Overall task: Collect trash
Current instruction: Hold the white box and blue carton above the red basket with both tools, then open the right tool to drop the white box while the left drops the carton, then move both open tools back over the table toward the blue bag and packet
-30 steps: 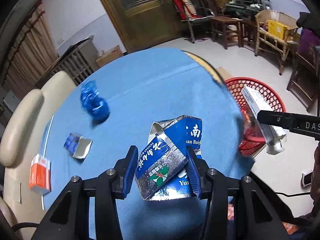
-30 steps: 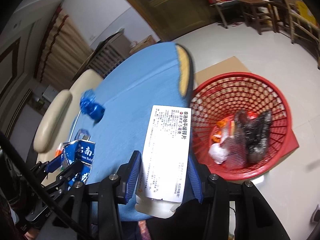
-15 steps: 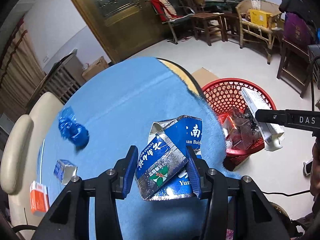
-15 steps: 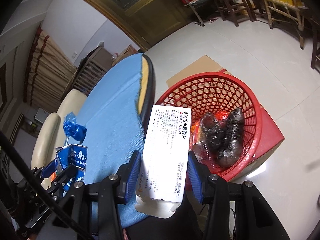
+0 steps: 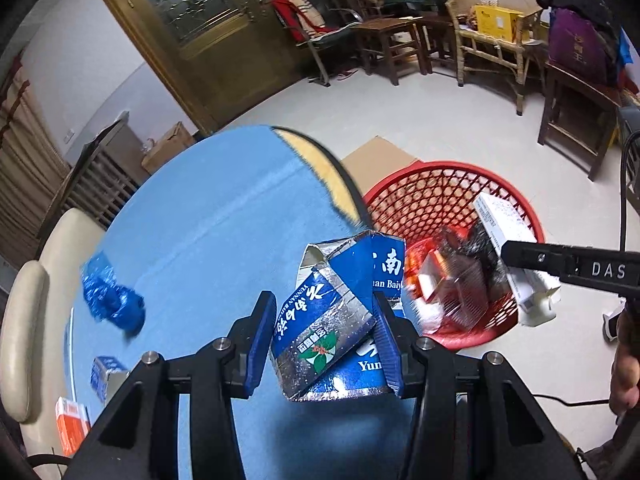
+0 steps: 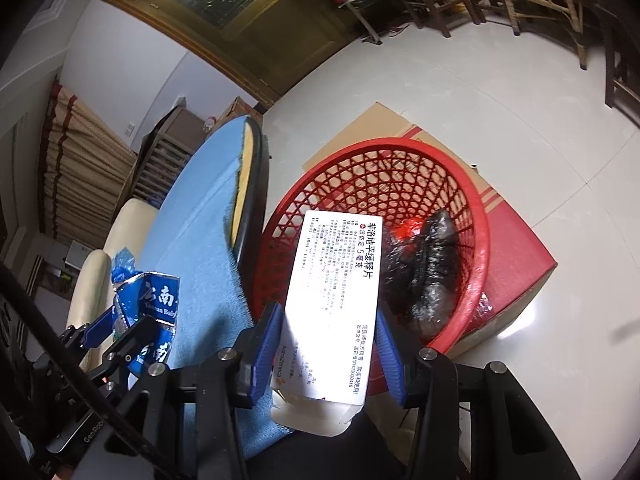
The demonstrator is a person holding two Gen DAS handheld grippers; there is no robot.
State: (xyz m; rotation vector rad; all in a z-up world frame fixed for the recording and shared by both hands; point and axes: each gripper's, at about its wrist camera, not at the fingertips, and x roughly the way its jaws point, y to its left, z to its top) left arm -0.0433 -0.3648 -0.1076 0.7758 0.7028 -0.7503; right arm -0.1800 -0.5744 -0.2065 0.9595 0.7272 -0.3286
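Two pieces of trash are in hand: the left tongs (image 5: pixel 324 340) pinch a crumpled blue-and-silver carton (image 5: pixel 336 320) above the blue surface (image 5: pixel 208 216), short of its edge, and the right tongs (image 6: pixel 328 344) pinch a white medicine box (image 6: pixel 336 296) out over the near rim of the red basket (image 6: pixel 476 216). The likeliest slip, I judge, is with the carton: let go where it hangs, it would land back on the surface or catch the edge and fall to the floor beside the basket. Its torn, springy flaps give the pads a poor purchase, so it could also twist loose early. The white box hangs over the rim and not the middle, so a release now might tip it outside. Farther back on the surface lie a blue crumpled wrapper (image 5: pixel 112 300), a small blue packet (image 5: pixel 106 372) and an orange box (image 5: pixel 70 428), the last cut off by the tongs' frame. Basket contents are blurred: something dark and shiny, something red, little else legible. How well either box's lower end sits between the pads is hidden.
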